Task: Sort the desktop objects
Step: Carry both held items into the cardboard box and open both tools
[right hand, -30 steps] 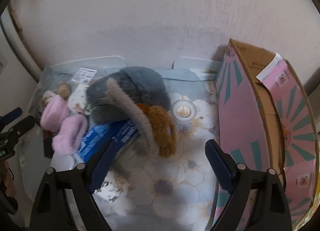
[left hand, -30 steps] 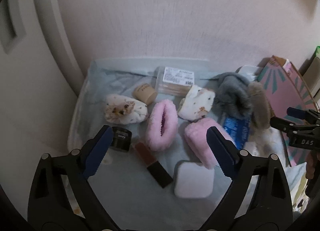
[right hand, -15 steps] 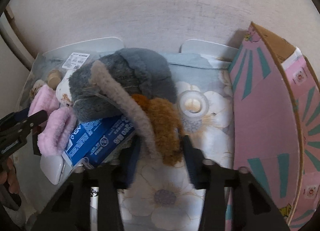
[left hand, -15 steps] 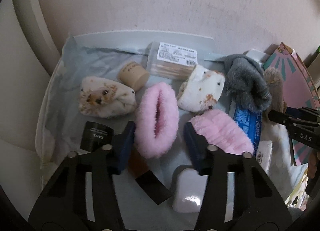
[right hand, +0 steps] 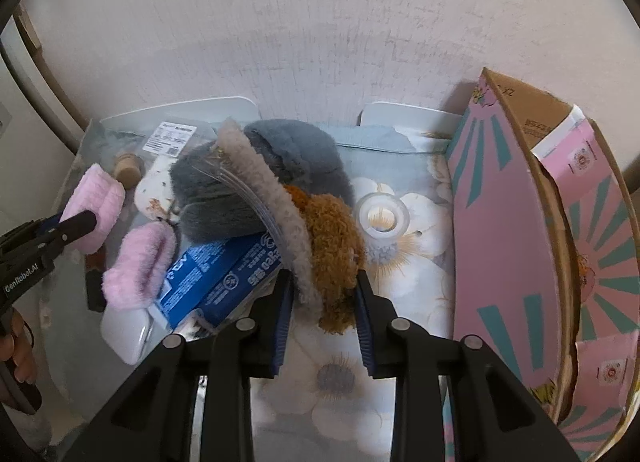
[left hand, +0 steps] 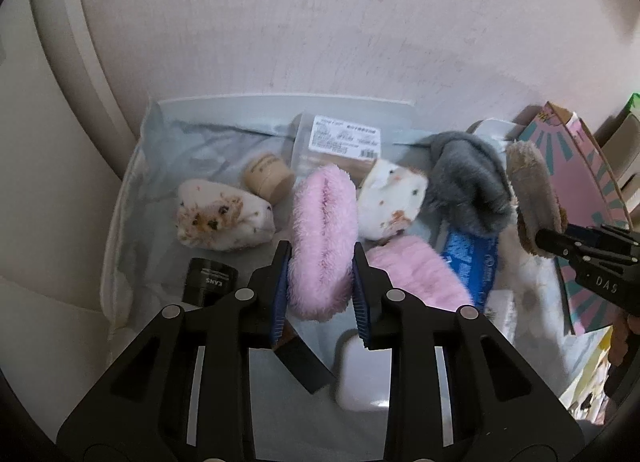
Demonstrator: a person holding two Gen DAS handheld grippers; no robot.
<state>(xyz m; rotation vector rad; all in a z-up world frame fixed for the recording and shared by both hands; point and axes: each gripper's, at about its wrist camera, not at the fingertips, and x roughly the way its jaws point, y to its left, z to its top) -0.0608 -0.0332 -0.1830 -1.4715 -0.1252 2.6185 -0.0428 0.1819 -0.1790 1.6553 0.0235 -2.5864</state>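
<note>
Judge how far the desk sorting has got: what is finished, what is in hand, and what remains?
Nothing looks sorted yet: the pink cardboard box shows no desk item inside. In hand: the left gripper is shut on a pink fluffy item, and the right gripper on a brown fluffy item; neither looks lifted clear. Left: second pink fluffy item, grey fluffy item, blue box, black jar, cork-coloured jar.

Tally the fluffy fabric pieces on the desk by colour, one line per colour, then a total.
Pink: 2, one between the left tongs, one beside it
White, speckled: 2
Grey: 1
Beige: 1
Brown: 1, between the right tongs along with the beige one
Total: 7
</note>
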